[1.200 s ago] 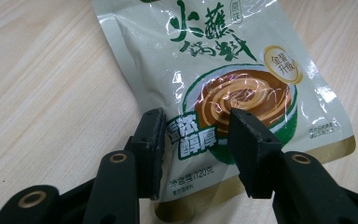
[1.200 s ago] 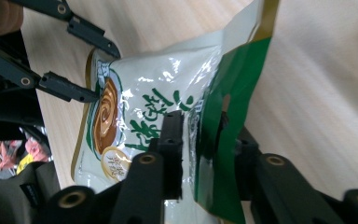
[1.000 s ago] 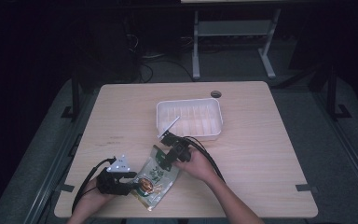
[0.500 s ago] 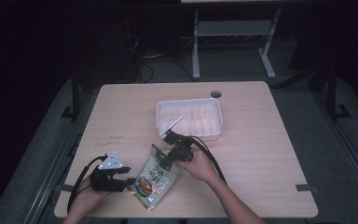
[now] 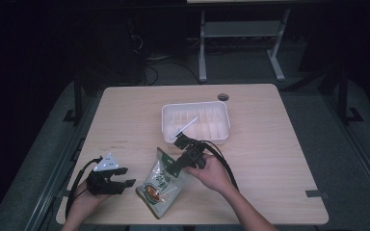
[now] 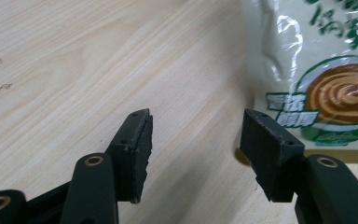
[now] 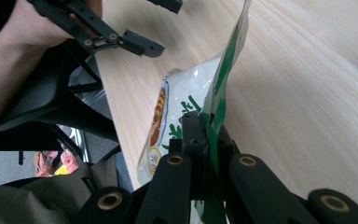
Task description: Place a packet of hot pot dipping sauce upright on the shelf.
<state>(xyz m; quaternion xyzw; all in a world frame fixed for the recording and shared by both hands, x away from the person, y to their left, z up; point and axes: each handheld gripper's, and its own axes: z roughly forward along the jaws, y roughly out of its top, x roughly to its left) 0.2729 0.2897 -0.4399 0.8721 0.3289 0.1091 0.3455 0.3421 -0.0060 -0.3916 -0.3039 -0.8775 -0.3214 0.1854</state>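
Now the right gripper point(image 5: 178, 166) pinches the pouch's point(image 5: 160, 185) top edge. Left gripper point(image 5: 123, 182) has just been opening, nothing between its jaws. A white stick point(image 5: 184, 128) lies in the tray point(image 5: 221, 132).

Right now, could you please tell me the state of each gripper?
Left gripper: open, jaws just been opening, nothing between them.
Right gripper: shut on the green edge of the snack packet.

The snack bag point(image 5: 159, 185) is white with a dark green top edge, green lettering and a brown swirl ringed in green. Both claws are black, the left claw point(image 5: 125, 178) topped by a grey plate. The tray point(image 5: 196, 123) is white, the worktop point(image 5: 279, 144) pale wood grain.
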